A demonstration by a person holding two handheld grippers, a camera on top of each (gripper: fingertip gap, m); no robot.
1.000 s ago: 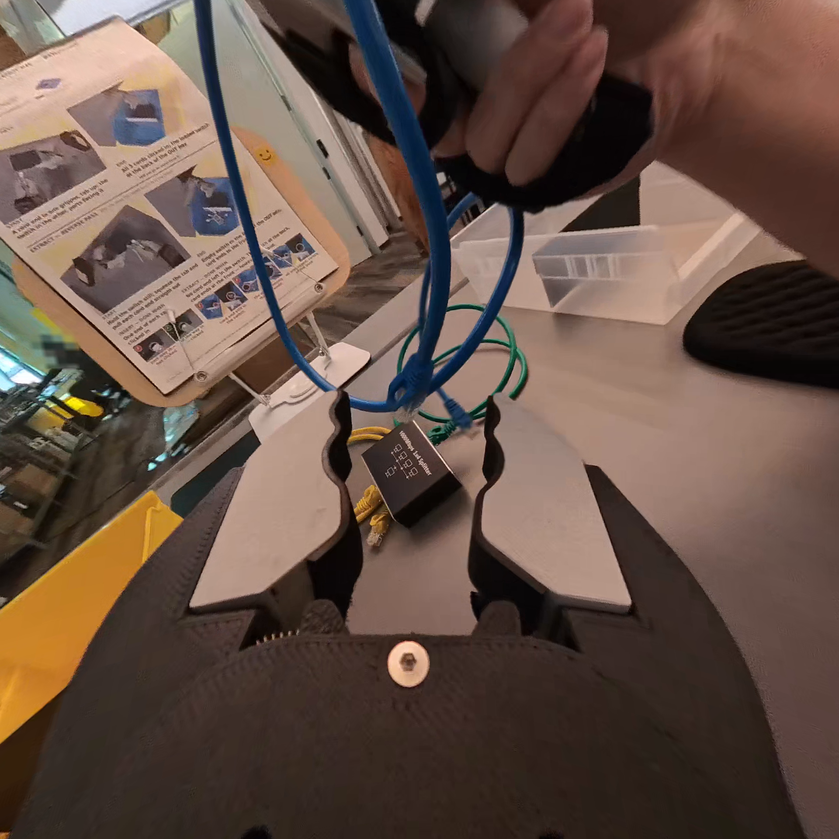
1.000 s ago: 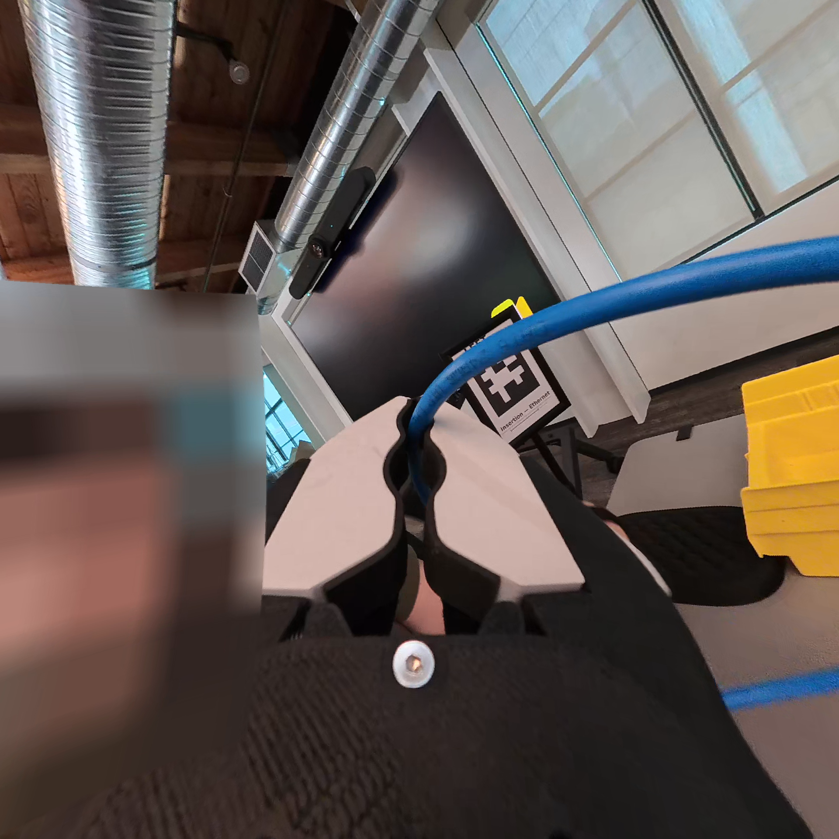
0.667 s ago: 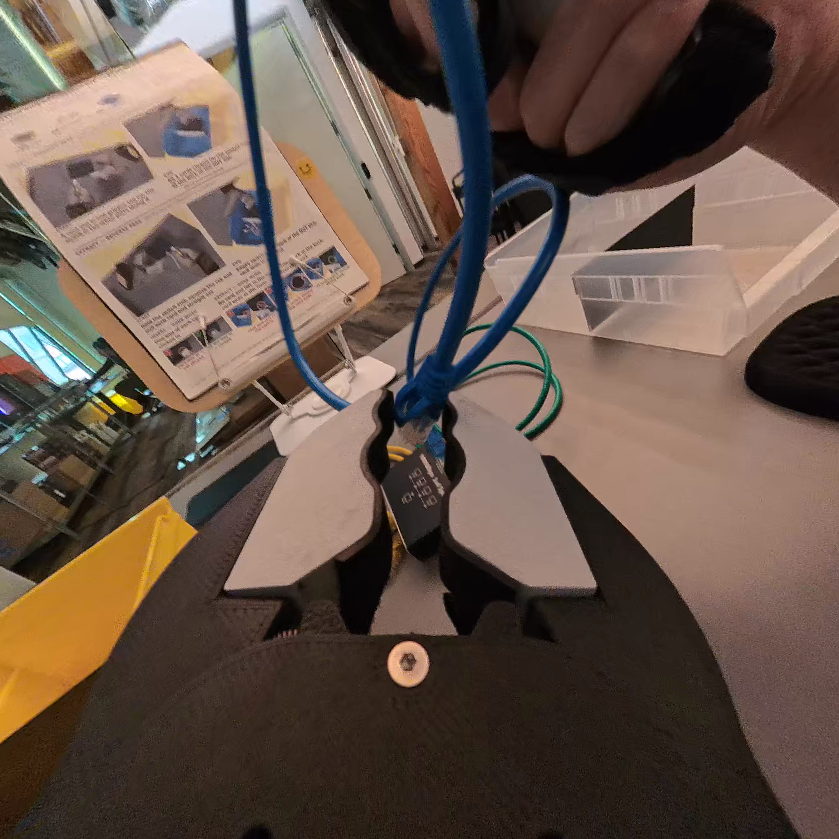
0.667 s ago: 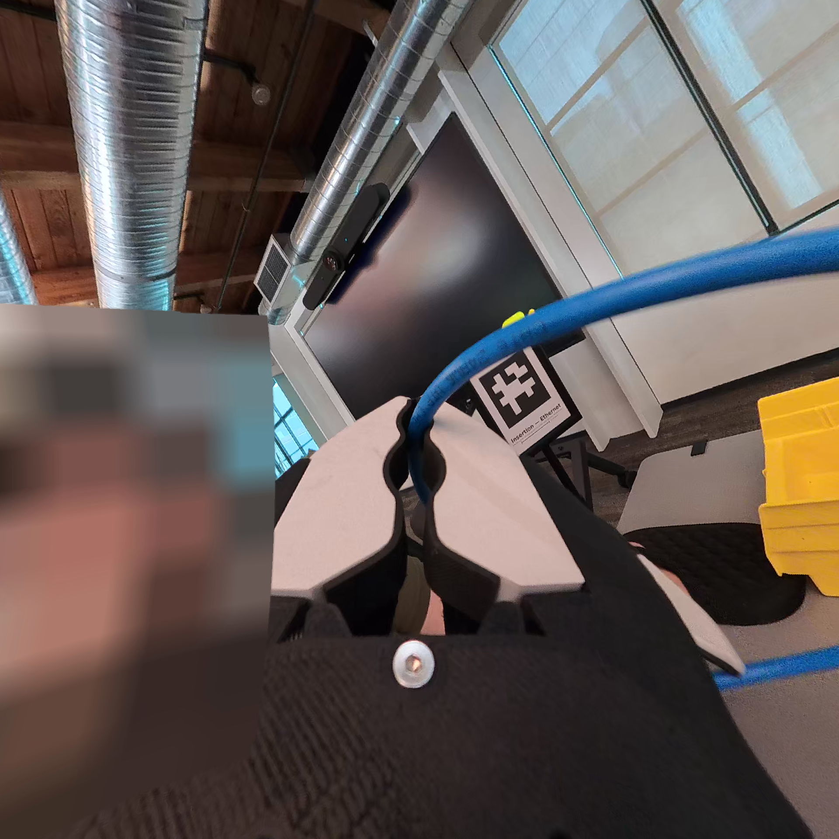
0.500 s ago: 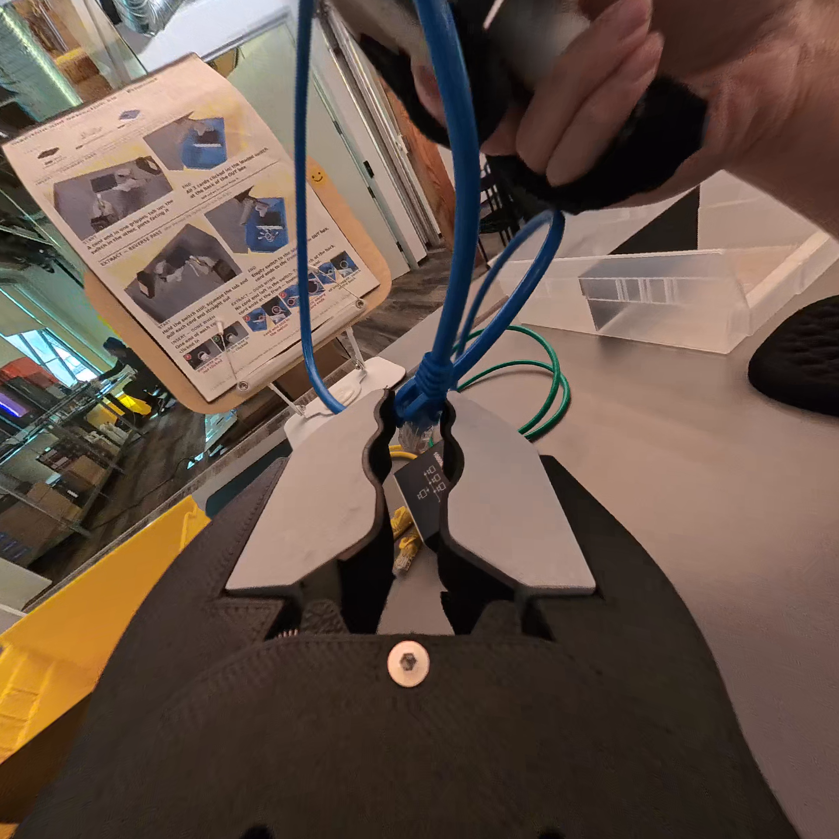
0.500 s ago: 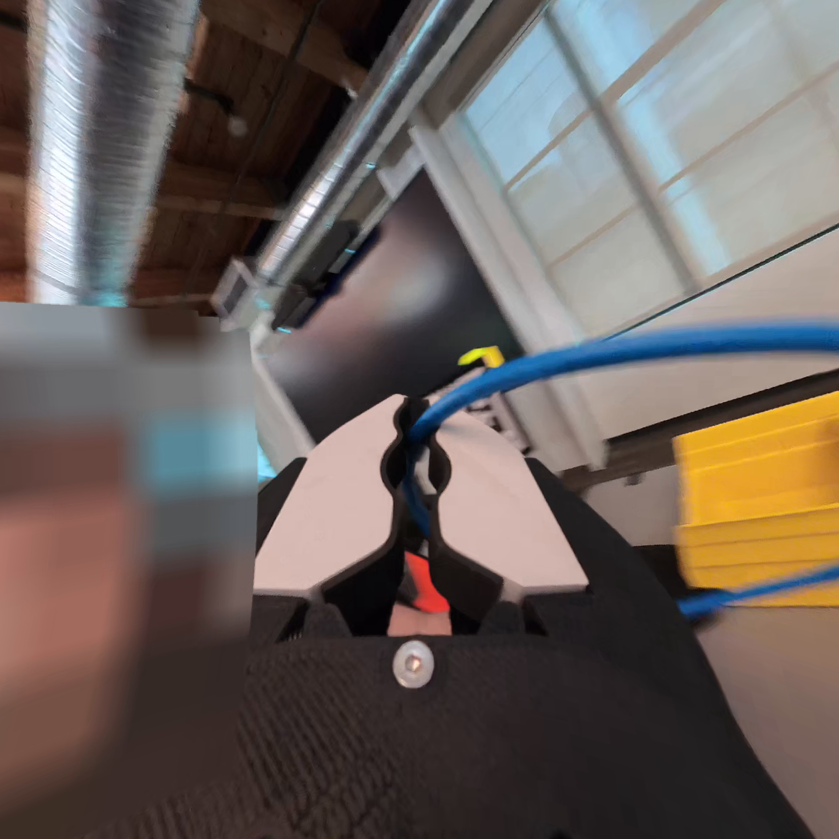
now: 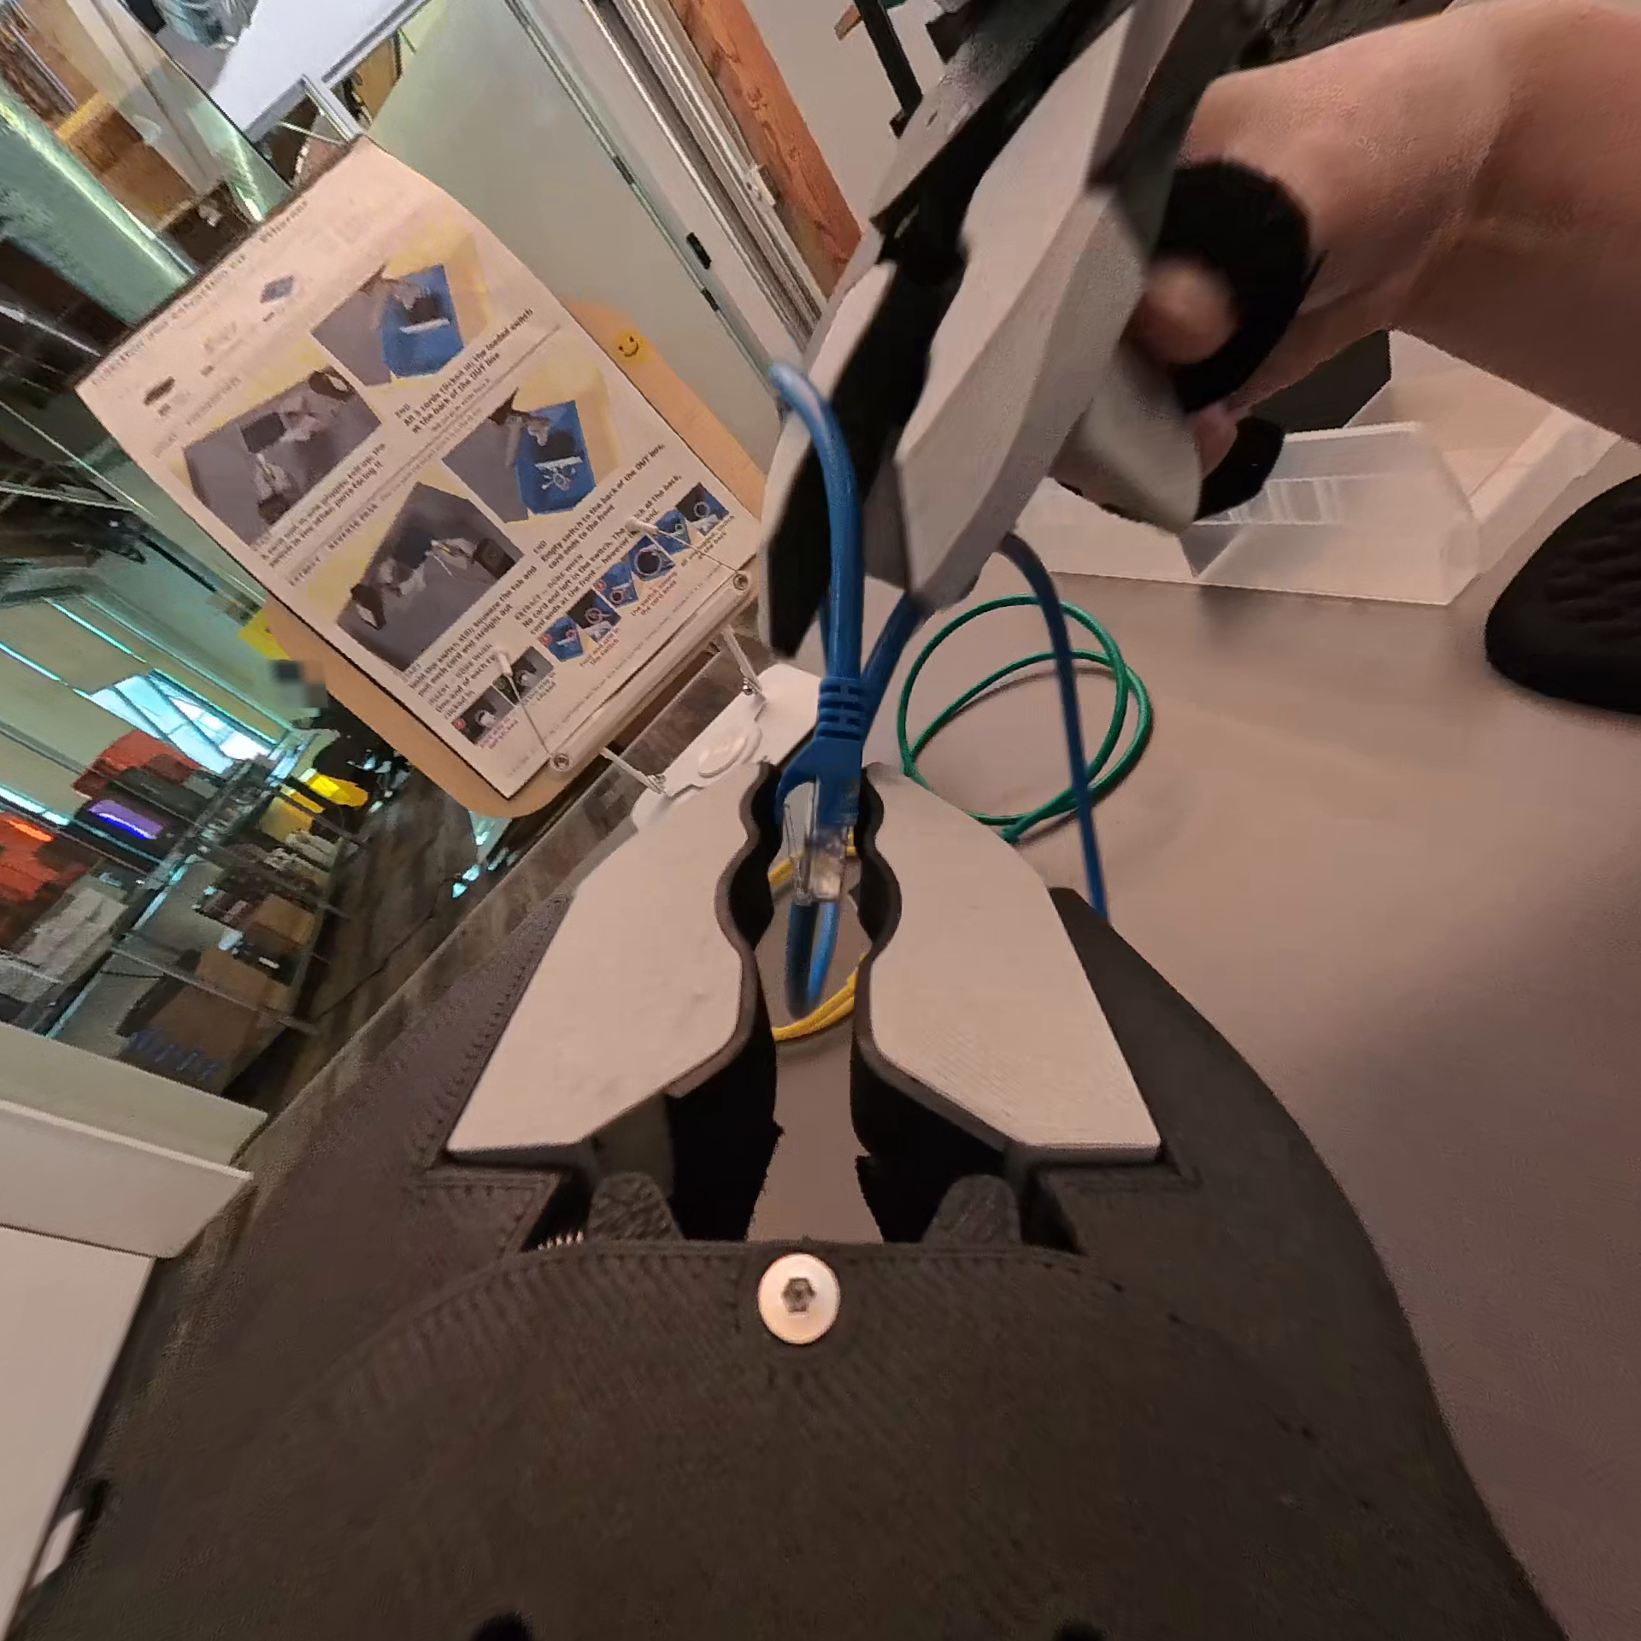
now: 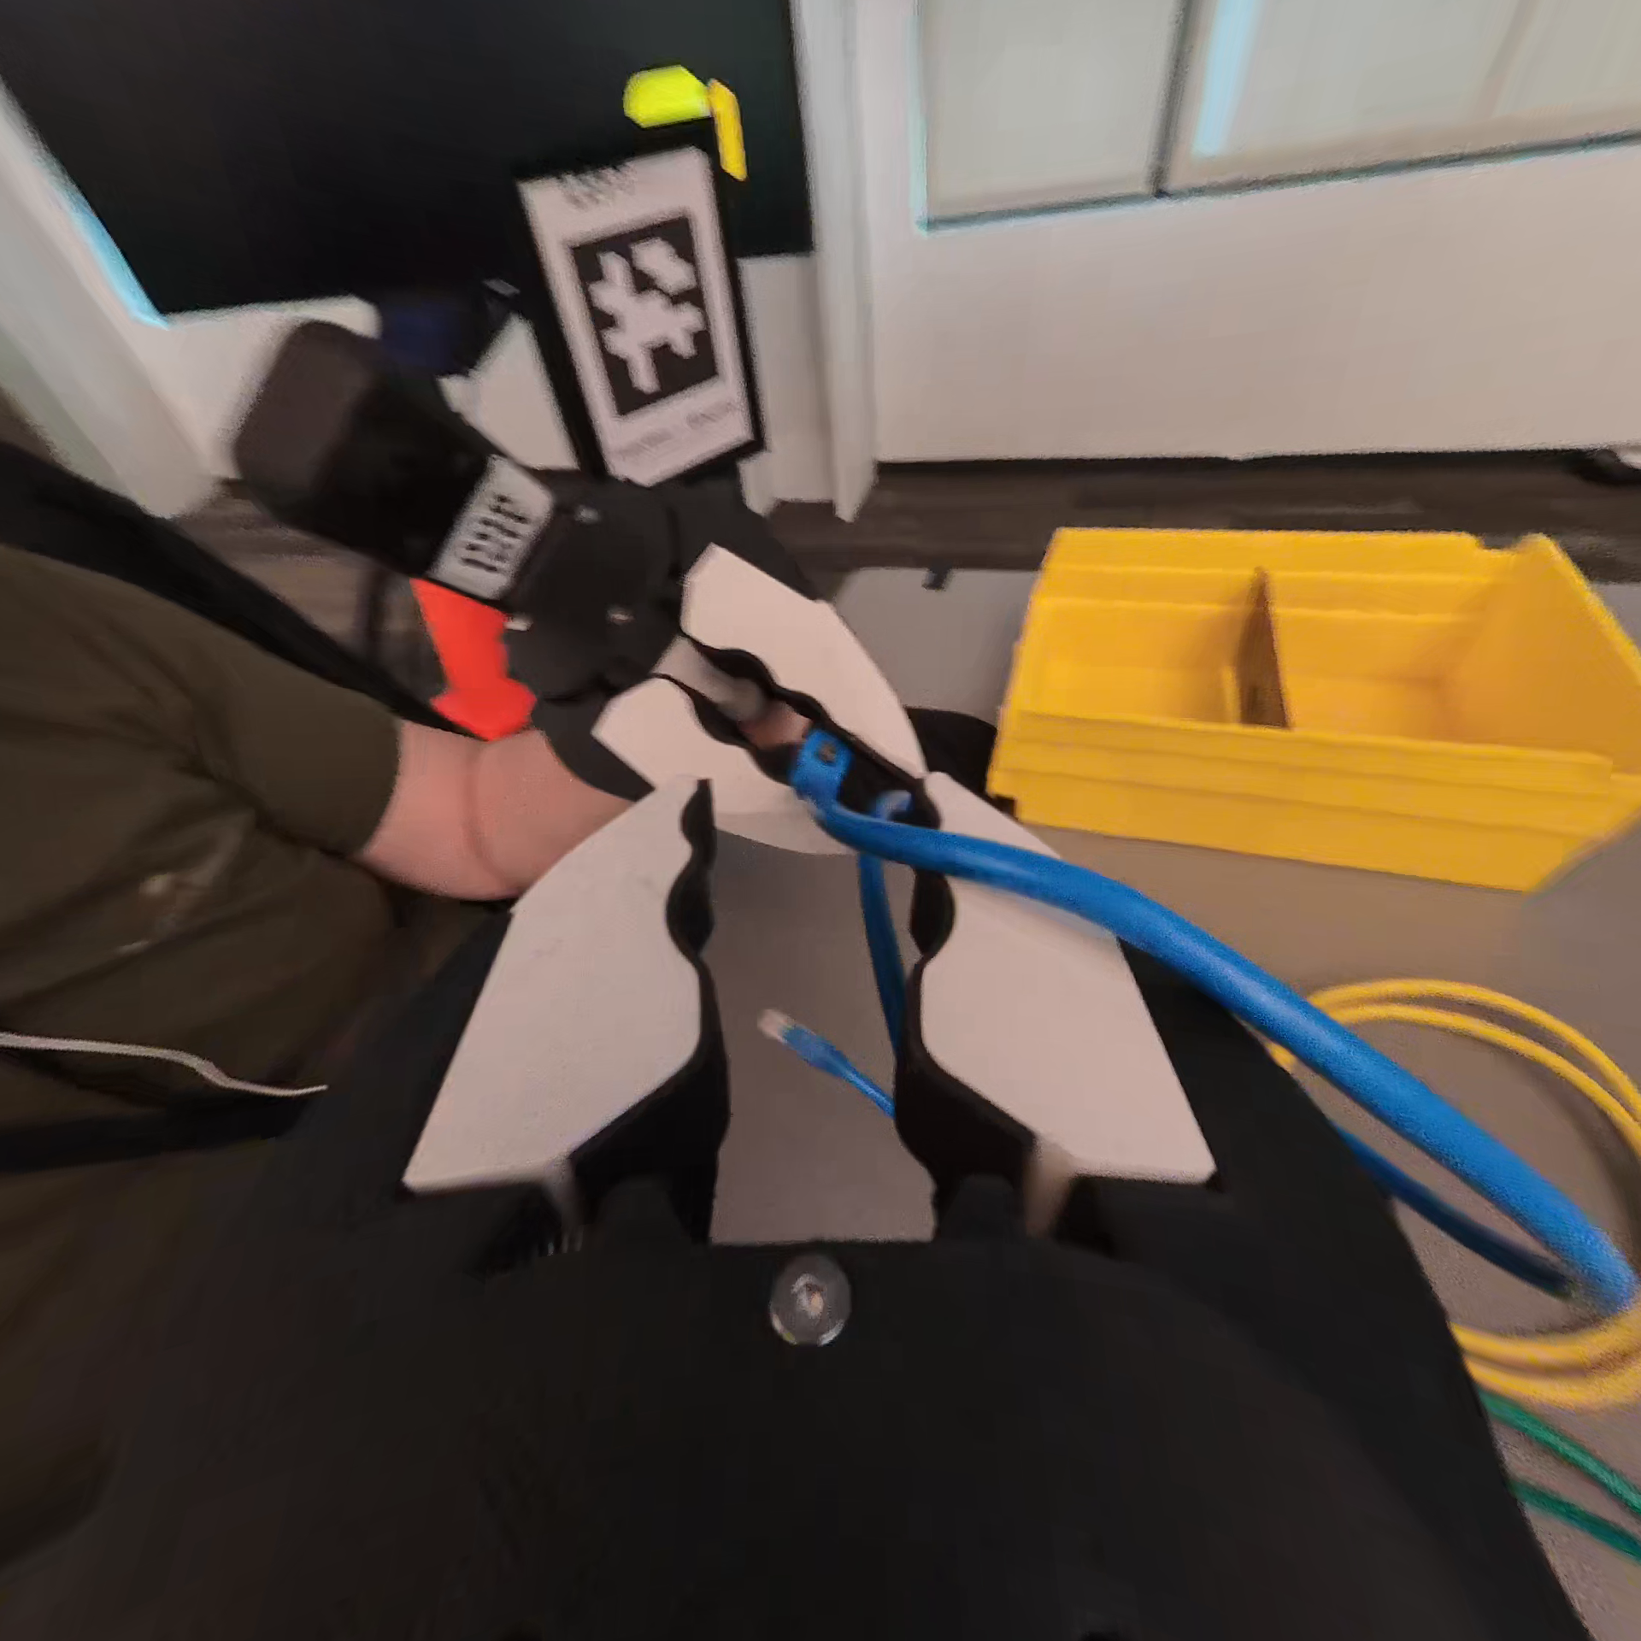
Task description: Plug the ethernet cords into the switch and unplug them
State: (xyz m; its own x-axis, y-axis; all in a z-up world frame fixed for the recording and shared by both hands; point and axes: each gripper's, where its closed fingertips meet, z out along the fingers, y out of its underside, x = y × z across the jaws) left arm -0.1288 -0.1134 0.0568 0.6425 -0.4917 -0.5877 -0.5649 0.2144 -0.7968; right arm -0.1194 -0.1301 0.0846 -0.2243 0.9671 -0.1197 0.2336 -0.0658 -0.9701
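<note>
My left gripper (image 7: 815,799) is shut on the plug end of a blue ethernet cord (image 7: 830,764), held above the grey table. It also shows in the right wrist view (image 8: 835,764), gripping the blue boot. My right gripper (image 8: 812,799) is open, and the blue cord (image 8: 1154,932) lies loosely across its right finger. In the left wrist view it hangs above (image 7: 857,604) with the cord running between its spread fingers. The cord's other plug (image 8: 790,1039) lies on the table. The switch is not in view.
A green cord (image 7: 1021,710) and a yellow cord (image 8: 1510,1066) lie coiled on the table. A yellow bin (image 8: 1288,710) stands behind them. An instruction sheet on a stand (image 7: 426,497), a clear plastic bin (image 7: 1332,515) and a black pad (image 7: 1581,622) sit at the far side. The tips of both grippers are at nearly the same place.
My left gripper closed on the blue plug and lifted it, and the switch dropped out of view. My right gripper opened, released the cord and tilted down toward the table.
</note>
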